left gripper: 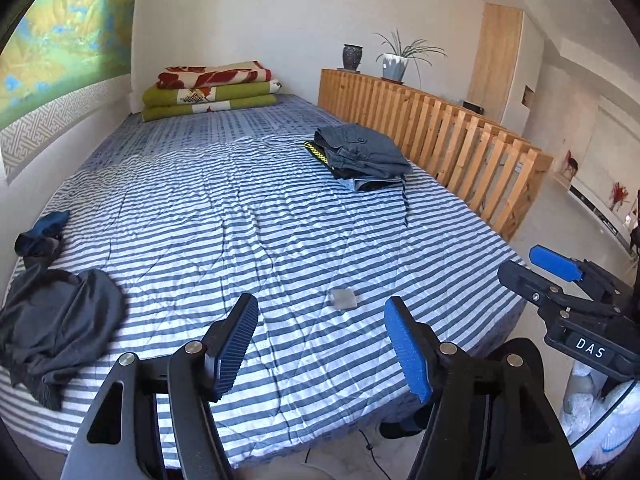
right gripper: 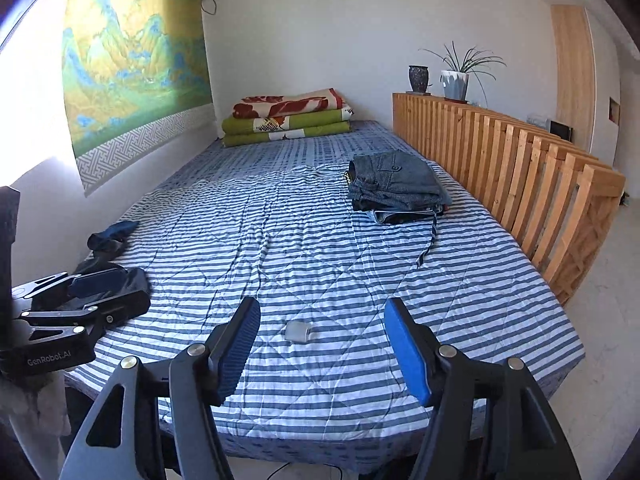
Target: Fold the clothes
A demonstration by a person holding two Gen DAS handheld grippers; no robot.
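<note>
Both claws hang level over the near end of the bed, pointed down its length. My left claw (left gripper: 322,344) has its blue-padded fingers (left gripper: 408,354) spread wide apart, nothing between them. My right claw (right gripper: 322,346) is the same: fingers apart, empty. In the left wrist view I see the right claw off to the right edge, beyond the bed's corner; in the right wrist view the left claw sits at the left edge, above the dark clothing.

The clothes: a folded stack (left gripper: 362,156) topped by grey-blue trousers lies far right on the bed, near the slatted wooden rail (left gripper: 448,136), with a drawstring (left gripper: 405,204) trailing toward me. An unfolded dark grey garment (left gripper: 60,320) lies crumpled at the near left edge, and a dark blue piece (left gripper: 42,234) is bunched just beyond it.

The bed (left gripper: 248,216) carries a wrinkled blue-and-white striped cover. A small grey flat object (left gripper: 343,299) lies on it near the claws; I cannot tell what it is. Folded blankets (left gripper: 214,90) are piled at the far end against the white wall. A landscape hanging (right gripper: 132,64) is on the left wall; a potted plant (left gripper: 396,60) and a dark vase (left gripper: 352,56) stand on the rail's top.
</note>
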